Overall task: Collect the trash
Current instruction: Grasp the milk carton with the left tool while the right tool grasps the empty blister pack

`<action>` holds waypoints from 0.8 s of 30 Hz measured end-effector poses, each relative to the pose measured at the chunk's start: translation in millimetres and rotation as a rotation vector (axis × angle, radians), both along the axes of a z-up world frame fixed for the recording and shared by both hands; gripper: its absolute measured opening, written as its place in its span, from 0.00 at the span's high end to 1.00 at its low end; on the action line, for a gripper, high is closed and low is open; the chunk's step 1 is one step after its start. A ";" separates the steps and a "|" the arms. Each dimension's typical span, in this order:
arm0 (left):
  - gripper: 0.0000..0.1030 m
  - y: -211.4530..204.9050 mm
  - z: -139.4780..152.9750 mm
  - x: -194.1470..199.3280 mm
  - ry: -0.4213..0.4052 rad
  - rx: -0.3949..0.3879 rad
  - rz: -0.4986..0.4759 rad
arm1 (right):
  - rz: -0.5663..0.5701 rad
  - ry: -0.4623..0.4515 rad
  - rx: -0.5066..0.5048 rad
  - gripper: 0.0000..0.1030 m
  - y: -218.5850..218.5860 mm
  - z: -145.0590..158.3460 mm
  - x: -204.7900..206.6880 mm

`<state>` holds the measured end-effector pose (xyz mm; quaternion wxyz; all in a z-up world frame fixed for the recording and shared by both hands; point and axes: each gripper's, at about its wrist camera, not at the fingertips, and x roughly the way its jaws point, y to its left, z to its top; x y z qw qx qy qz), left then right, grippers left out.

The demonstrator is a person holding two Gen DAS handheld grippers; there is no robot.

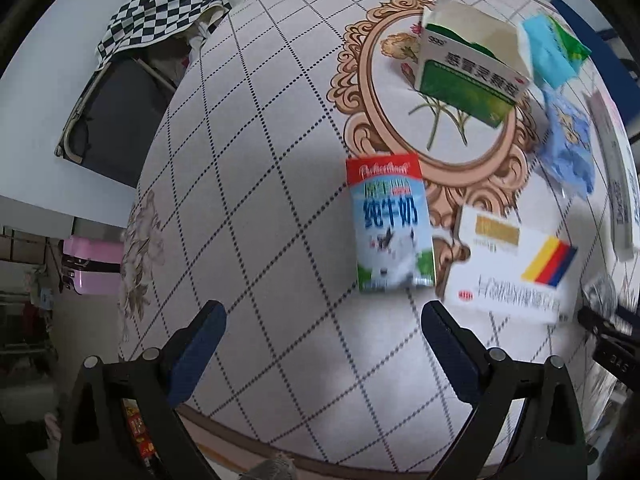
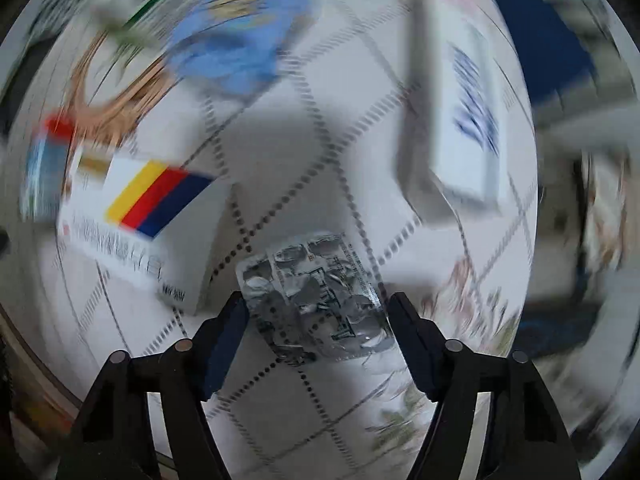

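The right gripper (image 2: 316,304) points down at the table, its jaws parted with a silvery blister pack (image 2: 316,300) lying between the fingertips; the picture is smeared, so whether the pads touch the foil cannot be told, and the pack appears to rest flat on the tablecloth (image 2: 280,160). Just left of it sits a white medicine box with a yellow, red and blue stripe (image 2: 132,216), and a long white box with blue lettering (image 2: 464,120) lies farther off to the right. The left gripper (image 1: 324,316) hangs over a bare part of the checked cloth with its jaws wide apart and nothing between them. Ahead of it stands a milk carton (image 1: 390,224), touching the striped box, and beyond, a green-and-white medicine box (image 1: 472,68), a blue wrapper (image 1: 570,144) and a teal packet (image 1: 552,48).
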<state>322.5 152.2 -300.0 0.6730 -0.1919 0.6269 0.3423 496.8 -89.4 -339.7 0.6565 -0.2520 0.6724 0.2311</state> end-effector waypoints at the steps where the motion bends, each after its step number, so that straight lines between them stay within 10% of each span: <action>1: 0.03 3.7 -1.3 3.6 -0.004 -0.008 0.009 | -0.085 0.013 0.010 0.32 -8.3 0.9 6.0; 7: 0.03 25.7 -21.3 27.1 -0.010 -0.098 0.043 | -0.537 0.212 0.137 0.17 -61.4 3.8 34.5; 12: 0.09 36.5 -38.5 39.5 -0.017 -0.163 0.043 | -0.402 0.138 0.097 0.12 -52.0 12.9 45.4; 15: 0.56 38.9 -43.6 40.4 -0.024 -0.185 0.038 | -0.331 0.094 0.054 0.12 -42.0 7.0 47.8; 24: 0.56 21.1 -32.5 23.1 -0.021 -0.098 -0.033 | -0.251 -0.023 0.016 0.43 -11.5 14.7 30.1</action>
